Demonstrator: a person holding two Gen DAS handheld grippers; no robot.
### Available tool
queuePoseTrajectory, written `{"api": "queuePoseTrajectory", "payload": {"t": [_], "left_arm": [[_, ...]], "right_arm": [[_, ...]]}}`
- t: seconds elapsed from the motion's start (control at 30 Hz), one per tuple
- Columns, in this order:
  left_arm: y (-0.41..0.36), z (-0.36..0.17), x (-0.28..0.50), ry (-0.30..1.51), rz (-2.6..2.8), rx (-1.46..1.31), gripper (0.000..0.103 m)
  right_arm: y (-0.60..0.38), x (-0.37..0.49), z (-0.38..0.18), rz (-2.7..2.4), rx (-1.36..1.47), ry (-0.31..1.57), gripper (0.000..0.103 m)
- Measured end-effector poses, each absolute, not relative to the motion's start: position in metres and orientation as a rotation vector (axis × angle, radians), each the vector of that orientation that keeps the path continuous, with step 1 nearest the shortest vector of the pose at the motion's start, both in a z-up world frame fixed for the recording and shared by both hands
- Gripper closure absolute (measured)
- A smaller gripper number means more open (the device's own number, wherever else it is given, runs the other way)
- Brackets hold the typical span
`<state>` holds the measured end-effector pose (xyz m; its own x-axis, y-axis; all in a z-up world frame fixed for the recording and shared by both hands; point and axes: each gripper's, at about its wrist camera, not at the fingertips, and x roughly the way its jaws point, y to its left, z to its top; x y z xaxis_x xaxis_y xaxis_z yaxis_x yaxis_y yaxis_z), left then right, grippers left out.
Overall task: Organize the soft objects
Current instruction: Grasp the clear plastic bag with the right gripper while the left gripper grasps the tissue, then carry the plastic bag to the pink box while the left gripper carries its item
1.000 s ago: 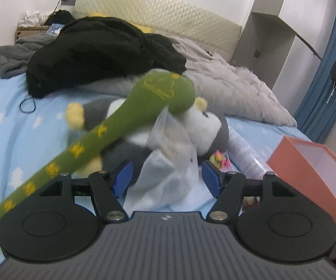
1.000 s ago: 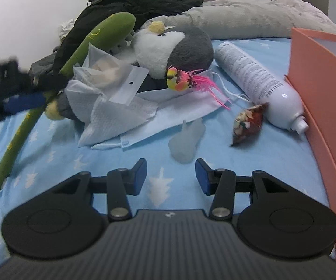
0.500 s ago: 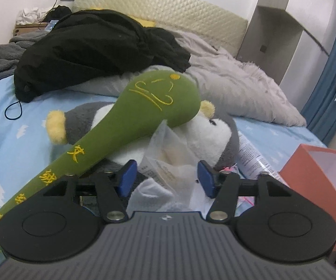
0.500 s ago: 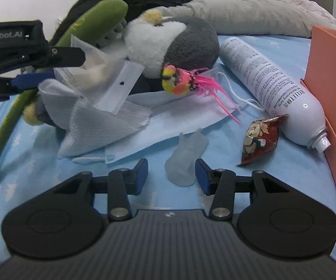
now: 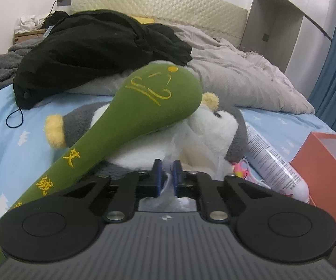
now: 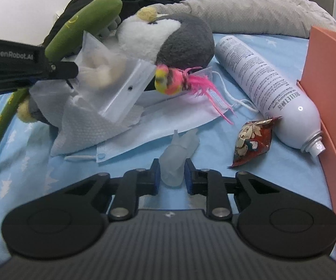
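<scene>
On the blue bed sheet lies a grey and white penguin plush (image 6: 168, 39) with a green plush stick (image 5: 144, 116) across it. A clear plastic bag (image 6: 112, 79) holding pale fluff rests against the penguin. My left gripper (image 5: 166, 175) is closing, its pads pinching that bag's edge; the right wrist view shows the left gripper (image 6: 71, 70) coming in from the left. My right gripper (image 6: 172, 175) is closing too, pads pressed on a small translucent soft figure (image 6: 179, 149) that lies on the sheet.
A blue face mask (image 6: 168, 121), a white tissue (image 6: 86, 130) and a pink feathered toy (image 6: 170, 81) lie by the penguin. A white spray can (image 6: 261, 79) and red snack packet (image 6: 253, 142) sit beside an orange box (image 6: 326, 70). Black jacket (image 5: 93, 46) and grey duvet (image 5: 238, 74) are behind.
The left gripper moved in on the clear bag and its jaws closed on it. The right gripper advanced to the translucent figure and closed around it.
</scene>
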<state>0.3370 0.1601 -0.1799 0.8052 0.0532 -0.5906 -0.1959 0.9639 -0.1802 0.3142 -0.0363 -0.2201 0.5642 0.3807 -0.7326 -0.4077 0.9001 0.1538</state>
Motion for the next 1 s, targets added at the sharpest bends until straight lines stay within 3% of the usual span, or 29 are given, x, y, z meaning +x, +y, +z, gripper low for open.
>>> {"api": "queuePoseTrajectory", "payload": {"t": [0.43, 1.0], "left_arm": [[0.139, -0.135, 0.285, 0.543, 0.103, -0.252, 0.097], [0.097, -0.157, 0.193, 0.697, 0.093, -0.287, 0.097]], "right_arm": [[-0.056, 0.280, -0.187, 0.472, -0.034, 0.807, 0.079], [-0.097, 0.209, -0.175, 0.452, -0.031, 0.861, 0.079]]}}
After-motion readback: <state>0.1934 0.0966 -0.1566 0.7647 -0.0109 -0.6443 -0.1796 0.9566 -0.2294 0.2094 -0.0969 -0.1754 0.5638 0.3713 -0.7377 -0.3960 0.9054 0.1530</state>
